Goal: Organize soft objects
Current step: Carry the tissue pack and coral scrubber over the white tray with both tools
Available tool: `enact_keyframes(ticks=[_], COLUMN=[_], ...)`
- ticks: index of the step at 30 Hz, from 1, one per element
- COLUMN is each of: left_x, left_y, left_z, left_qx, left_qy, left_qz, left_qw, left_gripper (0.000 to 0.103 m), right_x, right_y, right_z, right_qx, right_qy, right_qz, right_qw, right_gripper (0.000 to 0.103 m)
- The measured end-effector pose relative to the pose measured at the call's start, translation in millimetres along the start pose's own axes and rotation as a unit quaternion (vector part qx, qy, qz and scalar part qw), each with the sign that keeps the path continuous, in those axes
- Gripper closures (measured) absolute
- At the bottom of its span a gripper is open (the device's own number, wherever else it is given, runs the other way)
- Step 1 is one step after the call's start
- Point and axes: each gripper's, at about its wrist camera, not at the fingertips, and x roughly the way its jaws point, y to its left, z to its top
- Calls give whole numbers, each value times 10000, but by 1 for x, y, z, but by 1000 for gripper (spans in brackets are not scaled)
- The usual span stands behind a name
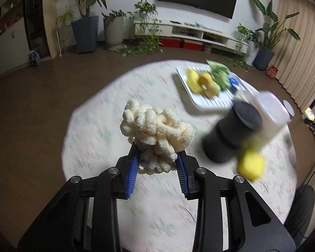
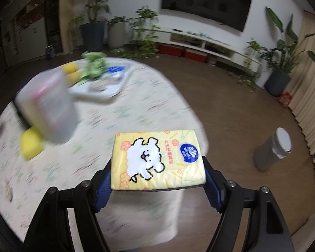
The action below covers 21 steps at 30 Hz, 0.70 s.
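Note:
In the left wrist view my left gripper point(image 1: 157, 159) is shut on a cream bundle of chunky fluffy yarn point(image 1: 155, 130), held above the round table point(image 1: 107, 109). In the right wrist view my right gripper point(image 2: 157, 176) is shut on a yellow tissue pack point(image 2: 157, 159) with a white cartoon dog, its blue pads pressing both short sides. A white tray point(image 1: 208, 103) at the table's far side holds yellow foam pieces point(image 1: 201, 82), a green cloth point(image 1: 219, 73) and a small blue item. A yellow sponge point(image 1: 251, 166) lies on the table.
A blurred dark cylinder point(image 1: 231, 132) and a translucent white container point(image 1: 271, 115) stand beside the sponge. A grey canister point(image 2: 273, 151) stands on the floor to the right. Potted plants point(image 1: 86, 29), a TV unit point(image 1: 201, 33) and curtains point(image 1: 304, 52) ring the room.

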Motion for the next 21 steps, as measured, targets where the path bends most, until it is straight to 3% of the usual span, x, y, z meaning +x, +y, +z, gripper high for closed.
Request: enact_keyframes(ticks=[5, 10, 21], left_x=[12, 37, 98], left_y=[7, -4, -55], left_z=[47, 88, 143], left_qx=[206, 546, 1221], left_qy=[-128, -116, 93], left_qz=[167, 203, -280], left_qw=[9996, 9982, 9921], left_gripper=[72, 72, 72], right_x=[13, 31, 76], right_y=[-50, -74, -39], right_z=[50, 104, 196], right_qx=[89, 84, -516], right_qy=[-111, -227, -410], right_qz=[-372, -548, -533], right_qw=[9992, 9982, 9964], right_gripper=[27, 27, 27])
